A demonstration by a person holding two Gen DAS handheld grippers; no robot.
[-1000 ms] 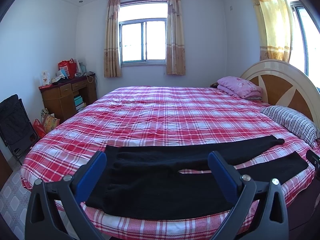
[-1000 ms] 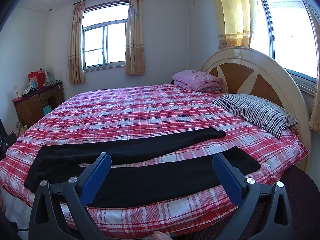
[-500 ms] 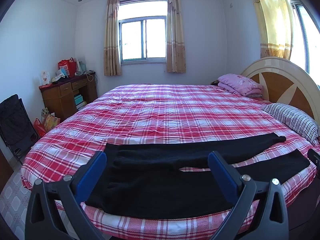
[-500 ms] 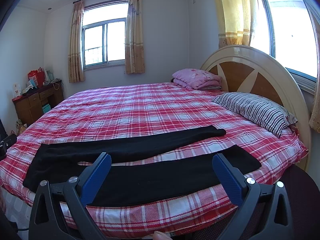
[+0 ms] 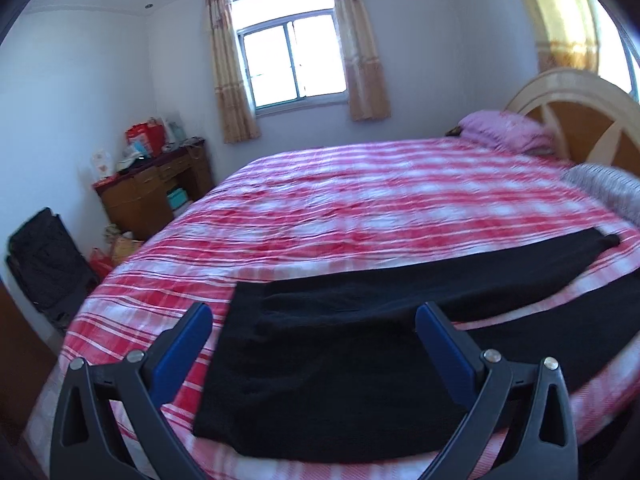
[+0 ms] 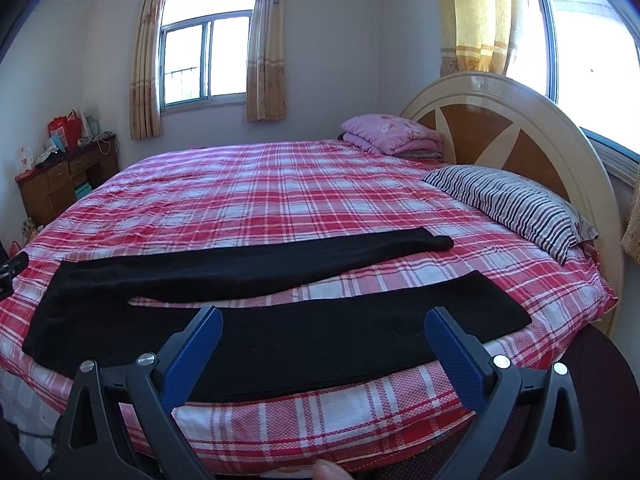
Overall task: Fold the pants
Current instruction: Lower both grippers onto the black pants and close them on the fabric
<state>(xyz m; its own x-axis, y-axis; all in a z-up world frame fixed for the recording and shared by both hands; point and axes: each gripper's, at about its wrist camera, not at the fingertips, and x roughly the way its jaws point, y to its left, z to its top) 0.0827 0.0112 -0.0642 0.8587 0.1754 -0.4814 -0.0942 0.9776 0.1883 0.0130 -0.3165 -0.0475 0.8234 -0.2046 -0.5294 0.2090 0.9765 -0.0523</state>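
Black pants (image 6: 248, 312) lie flat along the near edge of a red plaid bed (image 6: 280, 200), waist at the left, two legs spread apart toward the right. In the left wrist view the waist part (image 5: 320, 360) fills the foreground. My left gripper (image 5: 314, 320) is open and empty, hovering above the waist end. My right gripper (image 6: 324, 324) is open and empty, above the middle of the near leg. Neither touches the cloth.
A striped pillow (image 6: 508, 204) and a folded pink blanket (image 6: 392, 136) lie by the curved headboard (image 6: 520, 120) at the right. A wooden desk (image 5: 156, 188) with clutter and a black bag (image 5: 44, 260) stand at the left wall.
My left gripper has moved closer to the waist end and tilted, with motion blur. My right gripper has come slightly nearer the near leg. The pants have not moved.
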